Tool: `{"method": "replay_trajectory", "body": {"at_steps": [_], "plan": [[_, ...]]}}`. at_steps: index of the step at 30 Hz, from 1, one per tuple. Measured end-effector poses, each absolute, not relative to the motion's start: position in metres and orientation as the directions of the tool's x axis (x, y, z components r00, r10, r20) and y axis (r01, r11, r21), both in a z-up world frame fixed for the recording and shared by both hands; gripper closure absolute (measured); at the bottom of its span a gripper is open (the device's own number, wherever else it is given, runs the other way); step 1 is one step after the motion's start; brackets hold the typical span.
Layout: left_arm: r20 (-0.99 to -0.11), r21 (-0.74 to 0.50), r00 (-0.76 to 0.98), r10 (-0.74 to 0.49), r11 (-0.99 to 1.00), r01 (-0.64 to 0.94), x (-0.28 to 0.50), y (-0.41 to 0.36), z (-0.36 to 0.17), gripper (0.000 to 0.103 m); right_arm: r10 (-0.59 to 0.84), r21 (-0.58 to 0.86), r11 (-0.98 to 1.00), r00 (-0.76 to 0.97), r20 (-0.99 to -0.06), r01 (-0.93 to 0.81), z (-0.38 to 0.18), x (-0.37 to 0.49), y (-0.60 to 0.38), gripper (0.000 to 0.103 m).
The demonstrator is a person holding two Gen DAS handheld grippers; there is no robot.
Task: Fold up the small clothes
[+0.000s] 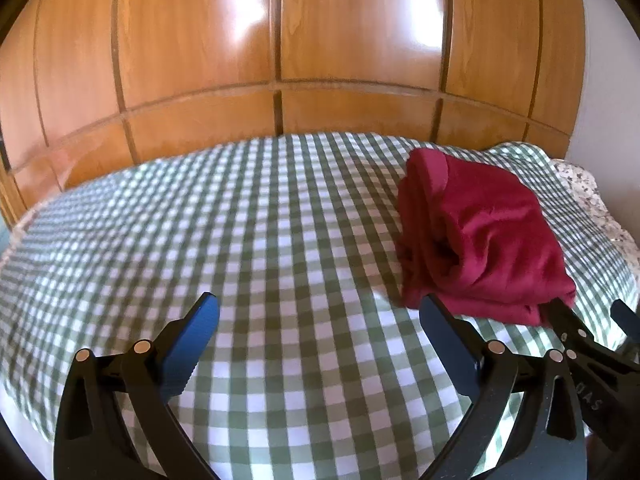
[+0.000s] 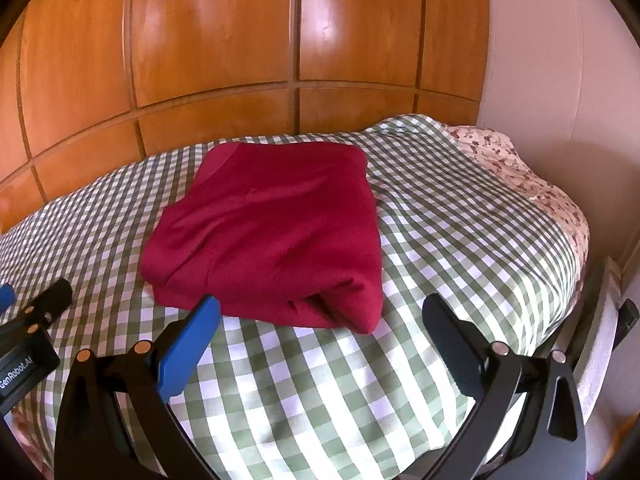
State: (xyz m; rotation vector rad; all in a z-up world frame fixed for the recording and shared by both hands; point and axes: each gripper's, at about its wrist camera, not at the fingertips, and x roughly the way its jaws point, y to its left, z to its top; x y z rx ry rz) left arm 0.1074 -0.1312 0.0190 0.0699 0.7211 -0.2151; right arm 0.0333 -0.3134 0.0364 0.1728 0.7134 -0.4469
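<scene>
Folded red garment (image 2: 268,236) sits on the green-checked bedspread (image 2: 440,240), toward the far side near the wooden wardrobe (image 2: 216,40). Right gripper (image 2: 320,312) hovers just short of its near edge, jaws spread wide, nothing between them. Left gripper (image 1: 320,312) is off to the side over bare checks, jaws also wide apart and empty; from its camera the garment (image 1: 480,236) lies to the right. The near corner of the fabric is hidden there behind the right gripper's finger. How many layers are in the fold is hard to make out. A floral cloth (image 2: 520,176) peeks out at the bed's far right, partly cut off
</scene>
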Motion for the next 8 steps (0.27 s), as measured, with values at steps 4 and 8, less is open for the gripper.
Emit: {"method": "replay_trajectory", "body": {"at_steps": [4,8], "plan": [[-0.684,0.002,0.709,-0.174,0.971,0.240,0.1107,-0.1337,0.0148,0.004,-0.337,0.001,0.894,0.674,-0.657,0.448,0.0379,0.0341,-0.3128,0.002],[-0.683,-0.018,0.707,-0.181,0.973,0.231,0.1113,-0.1300,0.0130,0.004,-0.341,0.005,0.891,0.676,-0.653,0.454,0.0391,0.0353,-0.3165,0.002]]}}
